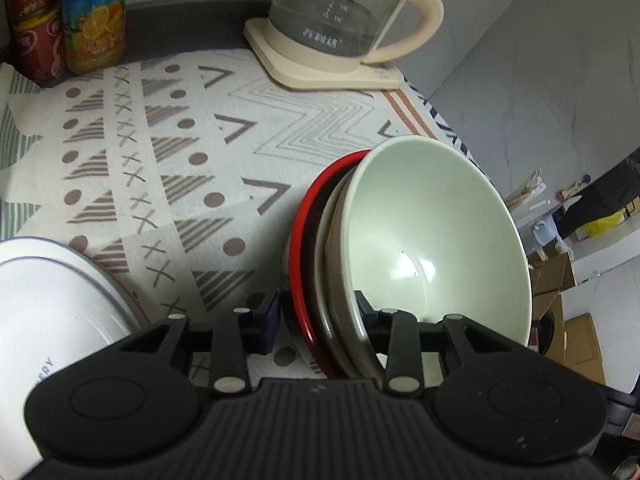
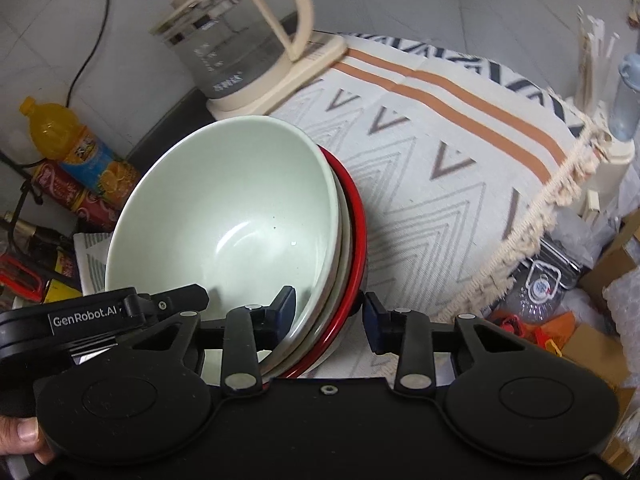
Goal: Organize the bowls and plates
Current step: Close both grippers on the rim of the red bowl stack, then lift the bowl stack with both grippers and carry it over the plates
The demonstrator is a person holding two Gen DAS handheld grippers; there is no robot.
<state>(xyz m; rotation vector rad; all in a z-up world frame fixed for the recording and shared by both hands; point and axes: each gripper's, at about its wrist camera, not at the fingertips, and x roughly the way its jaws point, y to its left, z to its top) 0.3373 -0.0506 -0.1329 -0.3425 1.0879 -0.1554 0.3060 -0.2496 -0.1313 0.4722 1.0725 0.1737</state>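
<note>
1. Your desk [image 1: 280,112] has a patterned cloth on it. A glass kettle [image 1: 340,12] stands at its far edge.
2. A white plate [image 1: 52,308] lies at the desk's near left edge.
3. The pale green bowl [image 1: 432,240] sits tilted in a stack with a red-rimmed bowl [image 1: 298,240], near the desk's right edge.
4. Your left tongs [image 1: 316,312] are part open around the stack's rims; a firm grip cannot be told.
5. Your right tongs [image 2: 330,308] straddle the same rims [image 2: 348,240], part open too.

Pale green bowl [image 1: 436,236] nested in red-rimmed plate [image 1: 316,216] (tilted steeply).
</note>
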